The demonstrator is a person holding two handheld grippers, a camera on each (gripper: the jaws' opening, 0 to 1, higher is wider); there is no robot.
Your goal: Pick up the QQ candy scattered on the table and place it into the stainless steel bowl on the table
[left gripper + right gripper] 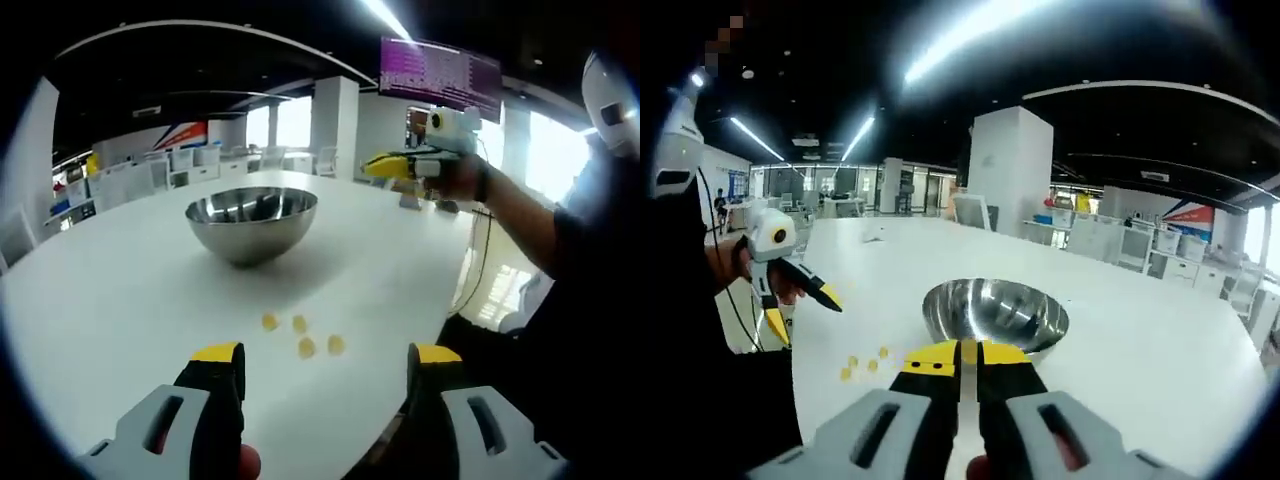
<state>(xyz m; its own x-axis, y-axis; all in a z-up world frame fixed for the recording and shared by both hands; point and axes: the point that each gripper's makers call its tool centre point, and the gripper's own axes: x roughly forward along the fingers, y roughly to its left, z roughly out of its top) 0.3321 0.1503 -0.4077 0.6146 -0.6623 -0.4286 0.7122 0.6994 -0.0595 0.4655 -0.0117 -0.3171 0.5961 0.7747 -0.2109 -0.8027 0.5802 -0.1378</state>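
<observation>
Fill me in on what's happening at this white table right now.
A person holds a two-jaw gripper in each hand over a white table. Four yellow candies lie loose on it, in front of a stainless steel bowl. The left gripper hangs open just short of the candies. The right gripper is shut, its jaws meeting with nothing visible between them, and points toward the bowl. No candy is visible in the bowl.

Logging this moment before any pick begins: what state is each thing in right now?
Left hand-held gripper: jaws wide open, holding nothing.
Right hand-held gripper: jaws shut together, above the table.
Stainless steel bowl: upright on the table; no candy visible inside.
QQ candies: four loose pieces lying on the white table, outside the bowl.
</observation>
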